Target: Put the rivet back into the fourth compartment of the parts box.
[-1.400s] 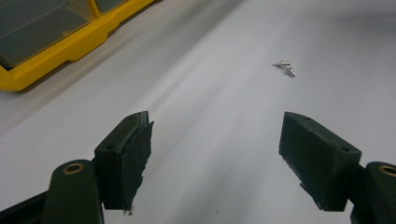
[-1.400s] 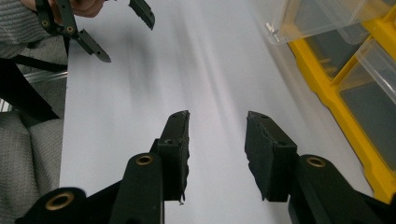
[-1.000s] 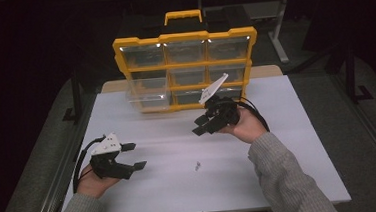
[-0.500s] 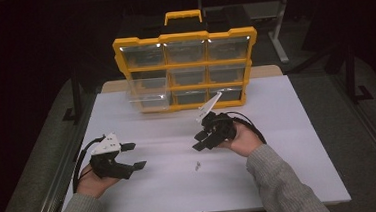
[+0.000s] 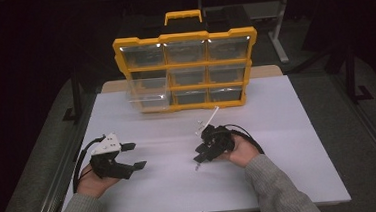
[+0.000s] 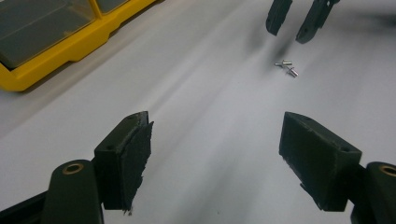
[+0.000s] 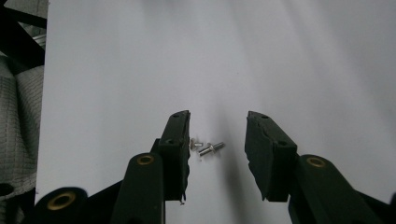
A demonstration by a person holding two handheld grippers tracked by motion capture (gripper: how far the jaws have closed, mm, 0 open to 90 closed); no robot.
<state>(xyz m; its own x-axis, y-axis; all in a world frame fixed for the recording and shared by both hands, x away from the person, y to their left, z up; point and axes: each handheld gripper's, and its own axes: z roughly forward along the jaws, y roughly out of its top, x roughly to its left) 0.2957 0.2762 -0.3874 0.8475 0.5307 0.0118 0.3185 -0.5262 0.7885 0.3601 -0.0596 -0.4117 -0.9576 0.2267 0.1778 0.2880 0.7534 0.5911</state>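
Item: two small metal screws (image 7: 208,148) on the white table (image 5: 288,129), lying between the parted jaws of the right gripper (image 7: 217,154). Left gripper (image 6: 215,154) rests apart, jaws wide and empty. Handling: the right gripper does best lowering squarely and closing slowly on one screw, lest it skid away

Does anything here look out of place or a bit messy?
Yes: two small metal screws lie loose on the white table, outside the yellow organizer. One clear drawer sticks out at its left side.
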